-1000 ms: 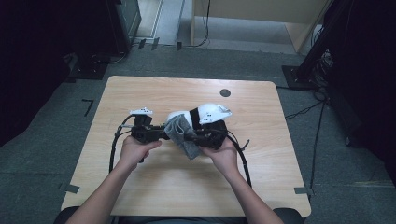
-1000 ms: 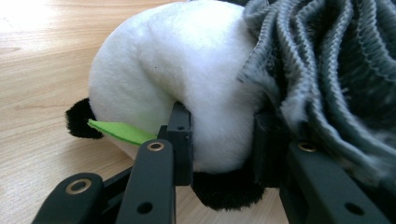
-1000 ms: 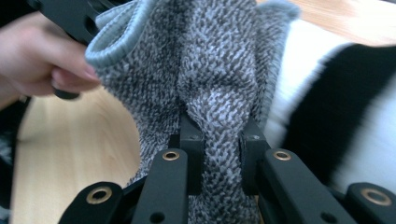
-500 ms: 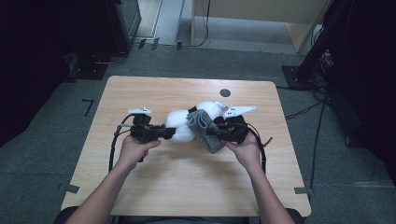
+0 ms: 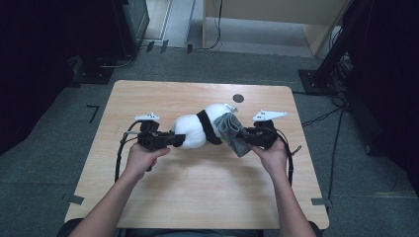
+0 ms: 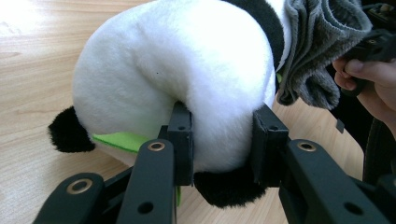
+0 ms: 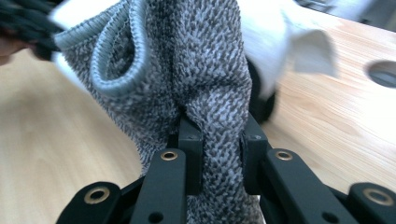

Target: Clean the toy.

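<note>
Left gripper (image 6: 222,142) clamped on white plush panda (image 6: 177,79), right gripper (image 7: 219,154) pinching grey knit garment (image 7: 187,70), garment apparently partly over the panda, wooden table (image 5: 197,197) beneath.

Bare table (image 5: 197,197) all round plush panda (image 5: 195,131).

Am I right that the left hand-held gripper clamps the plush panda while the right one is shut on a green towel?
Not quite: the right hand-held gripper is shut on a grey knitted cloth, not a green towel, as the right gripper view shows. The left hand-held gripper does clamp the plush panda.
</note>
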`<state>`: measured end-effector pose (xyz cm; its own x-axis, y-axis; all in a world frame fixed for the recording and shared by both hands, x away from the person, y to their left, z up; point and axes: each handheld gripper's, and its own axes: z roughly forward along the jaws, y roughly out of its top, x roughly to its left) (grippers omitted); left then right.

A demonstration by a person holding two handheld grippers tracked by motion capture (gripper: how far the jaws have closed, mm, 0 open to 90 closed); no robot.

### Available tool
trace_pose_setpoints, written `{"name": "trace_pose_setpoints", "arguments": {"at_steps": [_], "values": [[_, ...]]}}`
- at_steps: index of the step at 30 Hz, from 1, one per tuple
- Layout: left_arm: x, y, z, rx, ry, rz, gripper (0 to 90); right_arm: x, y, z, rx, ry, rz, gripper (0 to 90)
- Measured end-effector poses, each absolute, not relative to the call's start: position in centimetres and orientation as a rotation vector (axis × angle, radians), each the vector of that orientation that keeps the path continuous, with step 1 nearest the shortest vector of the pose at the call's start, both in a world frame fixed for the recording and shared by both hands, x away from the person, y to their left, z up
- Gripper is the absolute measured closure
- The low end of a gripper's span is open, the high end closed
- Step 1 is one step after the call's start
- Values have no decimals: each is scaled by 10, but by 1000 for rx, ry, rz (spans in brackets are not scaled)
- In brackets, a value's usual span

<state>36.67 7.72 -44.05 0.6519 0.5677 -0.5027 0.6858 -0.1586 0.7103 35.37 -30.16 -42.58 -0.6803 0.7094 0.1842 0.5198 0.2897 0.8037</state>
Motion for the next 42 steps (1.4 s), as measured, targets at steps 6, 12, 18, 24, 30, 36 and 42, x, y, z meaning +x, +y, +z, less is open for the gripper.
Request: {"name": "trace_pose_setpoints", "arguments": {"at_steps": [6,12,18,24,30,36,42], "values": [[368,82,-439,1818,988,-145,665,354,-317,-422,1226,2233,1269,779],[367,84,-436,1816,951,-173,669,346,-327,-401,1218,2081,1393,780],[364,80,-436,1845,904,-216,668,345,-313,-382,1113,2074,1458,778],[365,83,-443,1857,890,-208,657,359,-285,-382,1034,2174,1391,770],[367,84,-451,1913,886,-143,581,379,-275,-392,1080,2321,1318,777],[368,82,-453,1971,896,-96,473,391,-275,-393,1125,2382,1325,784],[368,87,-451,1988,879,-26,395,400,-268,-392,1121,2408,1264,786]]}}
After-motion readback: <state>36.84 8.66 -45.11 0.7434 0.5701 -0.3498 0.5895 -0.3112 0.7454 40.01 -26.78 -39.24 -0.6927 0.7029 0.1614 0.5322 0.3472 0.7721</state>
